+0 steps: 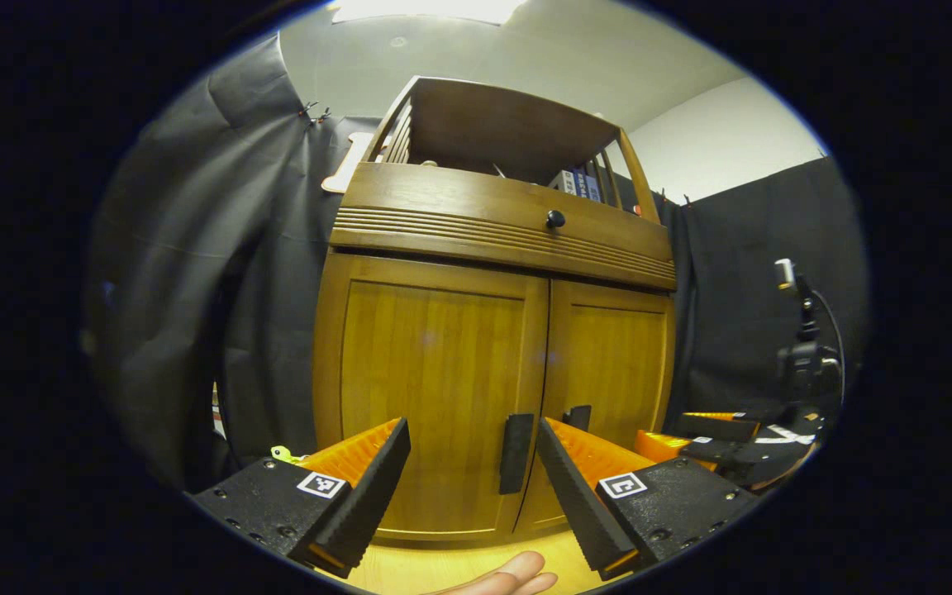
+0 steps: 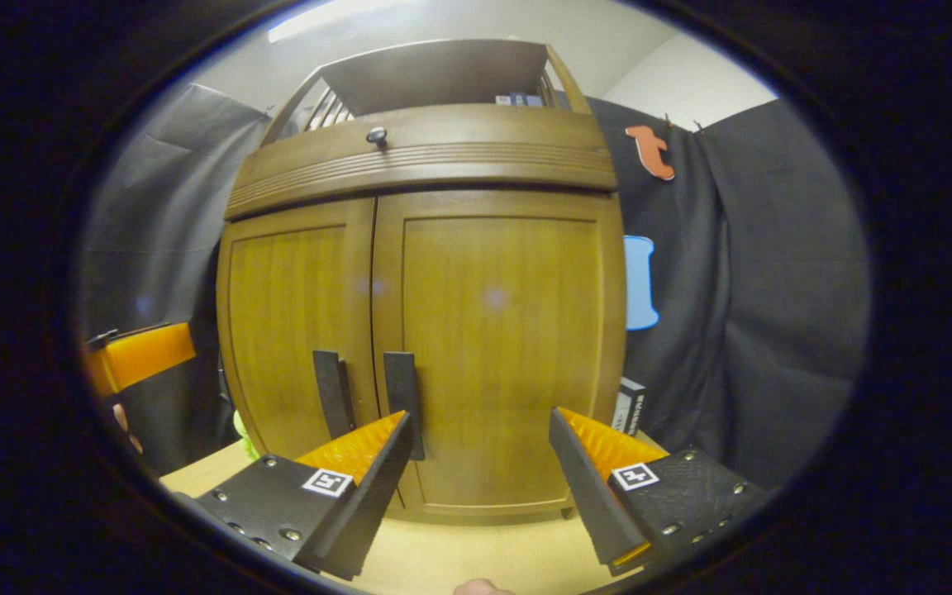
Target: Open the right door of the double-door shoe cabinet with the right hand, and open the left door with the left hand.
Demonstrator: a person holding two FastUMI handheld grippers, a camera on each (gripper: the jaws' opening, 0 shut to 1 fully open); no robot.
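Observation:
The wooden shoe cabinet stands on a tabletop with both doors closed. In the left gripper view, the left door (image 1: 430, 388) carries a dark vertical handle (image 1: 516, 453) at the centre seam, and my left gripper (image 1: 472, 430) is open just in front of it, touching nothing. The right door (image 1: 608, 372) lies beyond, with the right gripper (image 1: 724, 442) low beside it. In the right gripper view, the right door (image 2: 497, 347) faces me and its handle (image 2: 403, 397) stands just above my near finger. My right gripper (image 2: 480, 421) is open and holds nothing. The left door's handle (image 2: 331, 392) is alongside.
Above the doors sit a drawer with a round knob (image 1: 555, 219) and an open shelf with books (image 1: 575, 182). A camera stand (image 1: 806, 347) rises at the right. A small box (image 2: 629, 405) sits by the cabinet's right side. Light wooden tabletop (image 1: 443, 570) runs below the cabinet.

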